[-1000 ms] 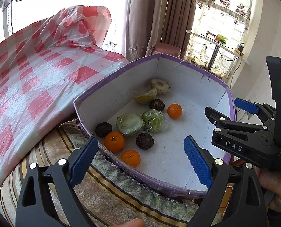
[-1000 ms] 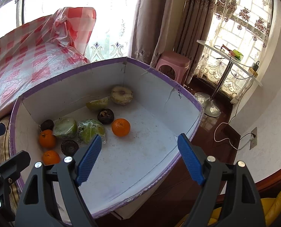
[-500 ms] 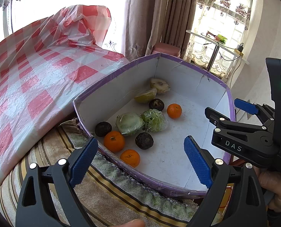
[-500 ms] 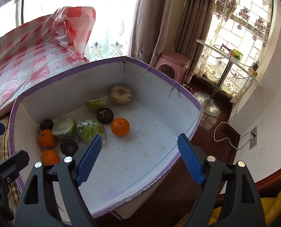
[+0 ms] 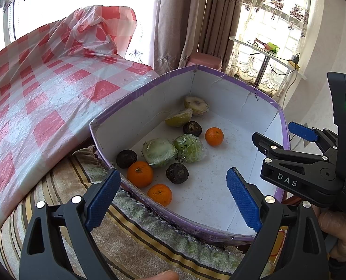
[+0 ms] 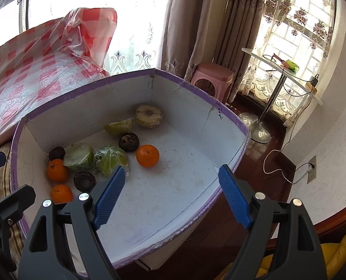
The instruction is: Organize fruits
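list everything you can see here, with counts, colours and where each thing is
box: 1, white with purple rim, centre
oranges: 3, orange, one mid-box, two near the left wall
dark round fruits: 3, blackish brown, in the box
wrapped green fruits: 2, pale green, left half of the box
cut fruit pieces: 2, yellowish green, far corner
plastic cover: 1, red and white check, left
stool: 1, pink, behind the box
side table: 1, white, by the window
left gripper: open, empty
right gripper: open, empty

Left tool (image 5: 173, 196) and right tool (image 6: 171, 194), both agape, angled downward.
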